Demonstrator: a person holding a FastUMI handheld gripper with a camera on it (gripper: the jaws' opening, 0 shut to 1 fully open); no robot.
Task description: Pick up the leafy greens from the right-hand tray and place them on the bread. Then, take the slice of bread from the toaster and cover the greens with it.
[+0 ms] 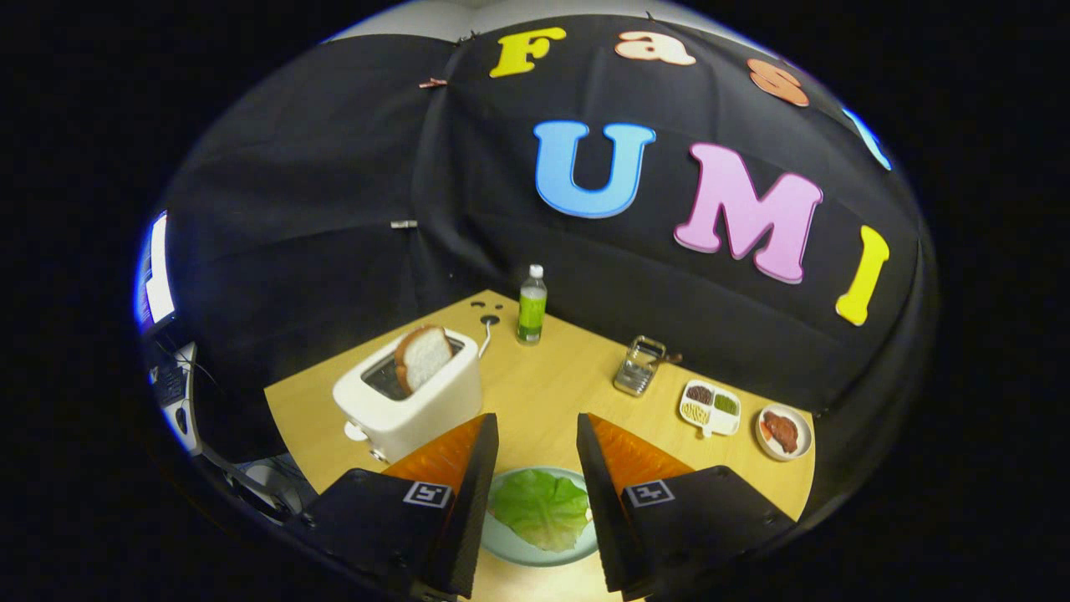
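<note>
A green lettuce leaf [539,506] lies spread on a pale round plate [505,545] on the wooden table, seen between my two fingers and below them. What the leaf rests on is hidden under it. My gripper [537,422] is open and hovers above the plate, holding nothing. A white toaster [410,405] stands just ahead of my left finger. A slice of bread [424,355] sticks up out of its slot, tilted a little.
Beyond the fingers stand a green bottle [532,305] near the table's far corner and a small glass jar [639,366]. A white divided tray [710,408] and a small plate of brownish-red food [783,431] sit right of it. A cable [486,334] trails behind the toaster.
</note>
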